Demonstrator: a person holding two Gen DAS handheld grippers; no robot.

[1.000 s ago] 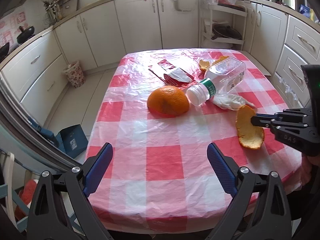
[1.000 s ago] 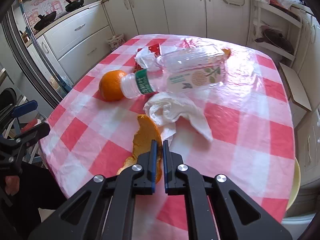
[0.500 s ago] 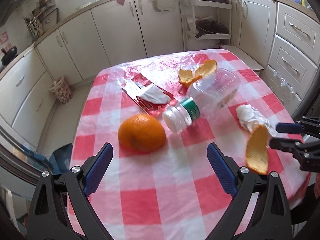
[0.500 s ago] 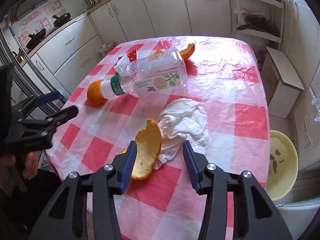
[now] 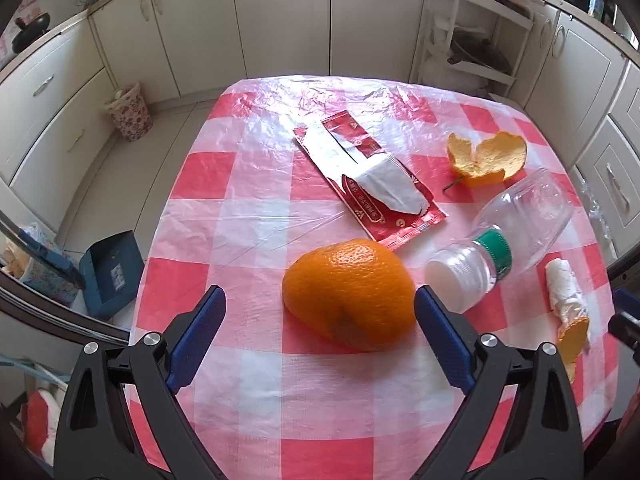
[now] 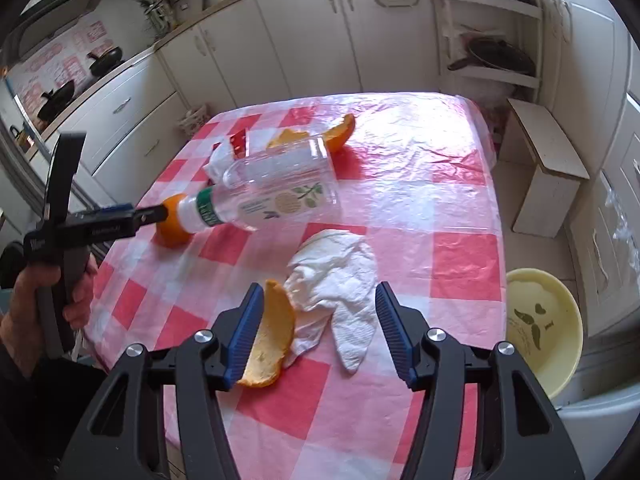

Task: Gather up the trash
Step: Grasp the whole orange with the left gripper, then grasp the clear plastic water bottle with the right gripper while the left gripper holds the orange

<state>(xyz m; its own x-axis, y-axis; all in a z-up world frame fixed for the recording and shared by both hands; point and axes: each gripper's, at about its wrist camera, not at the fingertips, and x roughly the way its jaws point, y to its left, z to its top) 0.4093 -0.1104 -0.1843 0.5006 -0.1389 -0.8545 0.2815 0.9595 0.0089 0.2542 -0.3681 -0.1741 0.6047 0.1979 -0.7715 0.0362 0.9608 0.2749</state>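
Ahead, the left gripper's (image 5: 318,314) blue fingers (image 5: 196,328) spread wide around a whole orange fruit (image 5: 349,294); the right gripper (image 6: 319,330) gapes over a crumpled white tissue (image 6: 336,280), a curved orange peel (image 6: 268,344) against its left pad. Both rest on the red-checked plastic-covered desk (image 6: 420,168) amid cream kitchen cabinets (image 5: 280,12). The clear plastic bottle (image 6: 276,190) half hides the red wrapper (image 5: 372,184).

Bright daylight enters from the far side of the kitchen, laying white glare across the plastic tablecloth (image 5: 304,92) near the cabinets (image 6: 304,40). Shadows beneath the orange (image 5: 349,294) are soft and short. Both fisheye views bend straight lines and darken toward the corners; focus is sharp.
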